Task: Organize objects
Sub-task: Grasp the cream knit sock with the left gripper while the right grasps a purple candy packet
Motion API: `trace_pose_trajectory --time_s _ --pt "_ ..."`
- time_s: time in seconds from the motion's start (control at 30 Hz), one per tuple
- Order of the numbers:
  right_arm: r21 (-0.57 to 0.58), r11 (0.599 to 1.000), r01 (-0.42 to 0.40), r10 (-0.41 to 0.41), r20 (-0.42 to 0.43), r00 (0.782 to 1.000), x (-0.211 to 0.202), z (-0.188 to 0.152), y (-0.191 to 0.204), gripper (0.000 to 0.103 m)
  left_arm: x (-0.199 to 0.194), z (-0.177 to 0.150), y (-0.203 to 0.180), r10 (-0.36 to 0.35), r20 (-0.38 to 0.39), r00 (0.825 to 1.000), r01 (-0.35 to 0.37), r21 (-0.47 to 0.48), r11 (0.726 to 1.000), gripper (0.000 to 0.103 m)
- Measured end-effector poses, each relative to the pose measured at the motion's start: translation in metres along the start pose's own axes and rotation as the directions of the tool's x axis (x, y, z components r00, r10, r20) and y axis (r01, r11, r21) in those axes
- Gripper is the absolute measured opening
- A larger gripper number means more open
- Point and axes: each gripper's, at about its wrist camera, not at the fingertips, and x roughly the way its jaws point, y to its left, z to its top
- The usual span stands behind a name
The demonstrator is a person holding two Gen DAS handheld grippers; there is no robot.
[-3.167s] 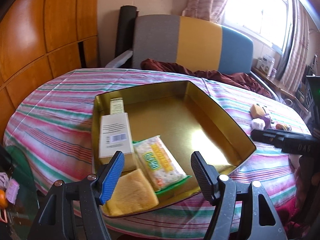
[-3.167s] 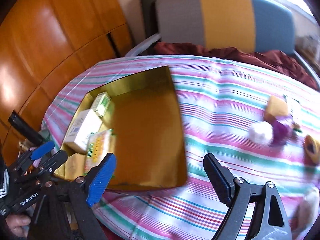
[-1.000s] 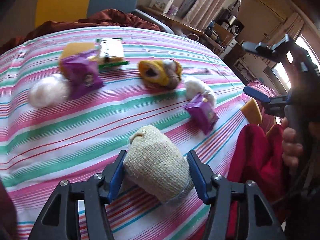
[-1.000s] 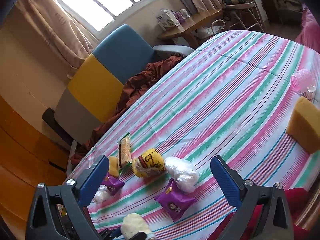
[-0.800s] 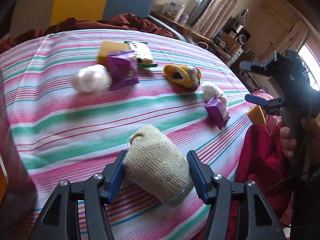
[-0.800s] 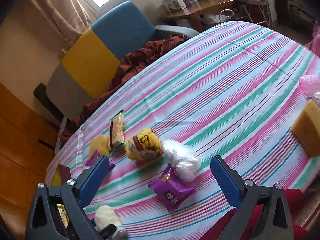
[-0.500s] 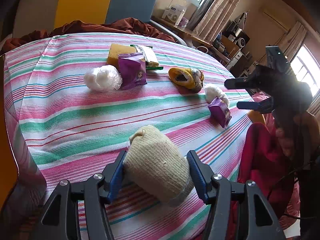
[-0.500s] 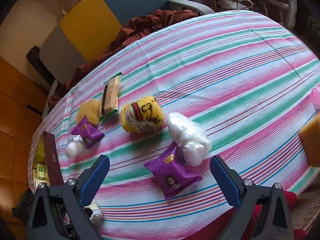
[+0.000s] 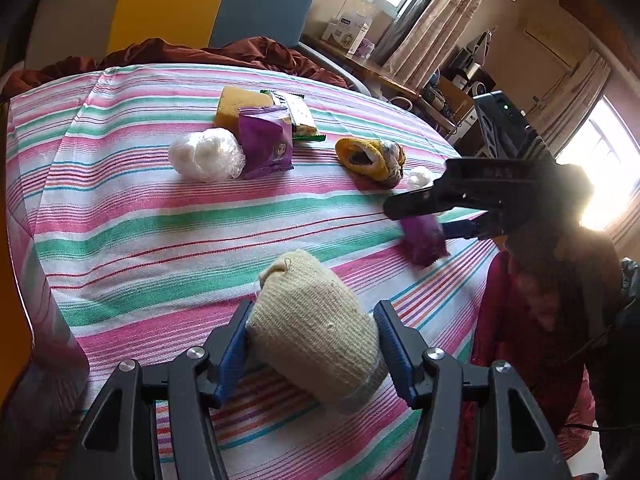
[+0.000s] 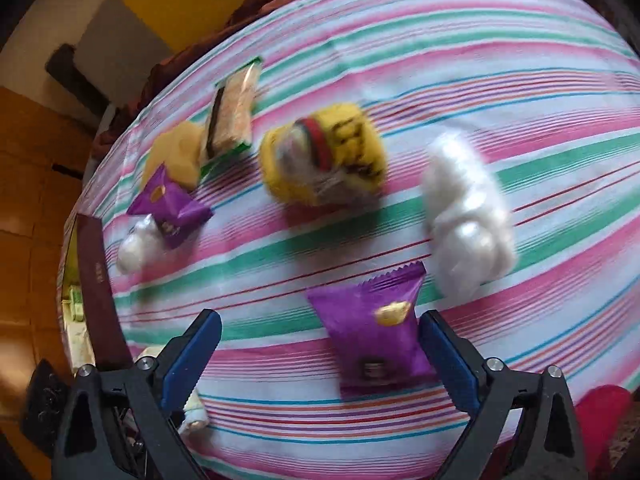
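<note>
Pink, green and white stripes cover the tablecloth (image 9: 160, 216) that fills the left wrist view, with a yellow and blue chair back, curtains and a bright window behind it. At the bottom of this view the left gripper (image 9: 312, 344) is clamped on a cream knitted bundle (image 9: 316, 328), its blue pads pressing the bundle's two sides. Farther up the cloth a white plastic-wrapped ball (image 9: 206, 154) lies touching a purple snack packet (image 9: 266, 144), with a yellow sponge (image 9: 240, 106) and a green-edged cracker packet (image 9: 298, 114) just behind them. A yellow rolled sock (image 9: 370, 158) sits to their right. At the right edge the right gripper (image 9: 430, 216) reaches in above a second purple packet (image 9: 424, 240), which is blurred; a small white lump shows just behind its upper finger.

Blur smears the right wrist view, which looks steeply down on the same striped cloth (image 10: 520, 80). The right gripper (image 10: 320, 348) has its fingers wide apart, having just been closing slightly, and the second purple packet (image 10: 372, 336) lies flat on the cloth between them, close to the right-hand pad; I cannot tell whether that pad touches it. A white plastic-wrapped bundle (image 10: 466, 212) lies just beyond, the yellow sock (image 10: 324, 160) to its left. At the far left a dark brown box wall (image 10: 98, 292) stands on the cloth.
</note>
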Motion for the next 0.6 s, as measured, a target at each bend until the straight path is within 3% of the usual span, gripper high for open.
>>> trace_pose_trajectory --time_s 0.23,0.47,0.57,0.6 --pt "-0.051 0.999 0.008 -0.007 0.02 1.0 0.001 -0.001 0.001 0.098 0.0 -0.001 0.002 -0.006 0.003 1.0 0.006 -0.005 1.0 0.062" --pt "-0.149 0.982 0.115 -0.113 0.027 0.993 0.003 -0.007 0.014 0.097 0.0 -0.002 0.002 -0.006 0.005 1.0 0.006 -0.008 1.0 0.062" --pt "-0.207 0.953 0.221 -0.213 0.061 0.975 0.004 -0.011 0.02 0.075 0.0 -0.002 0.002 -0.008 0.008 1.0 0.008 -0.005 1.0 0.063" --pt "-0.222 0.942 0.25 -0.238 0.081 0.968 0.003 -0.012 0.022 0.061 0.0 -0.002 0.002 -0.007 0.01 1.0 0.008 -0.003 1.0 0.063"
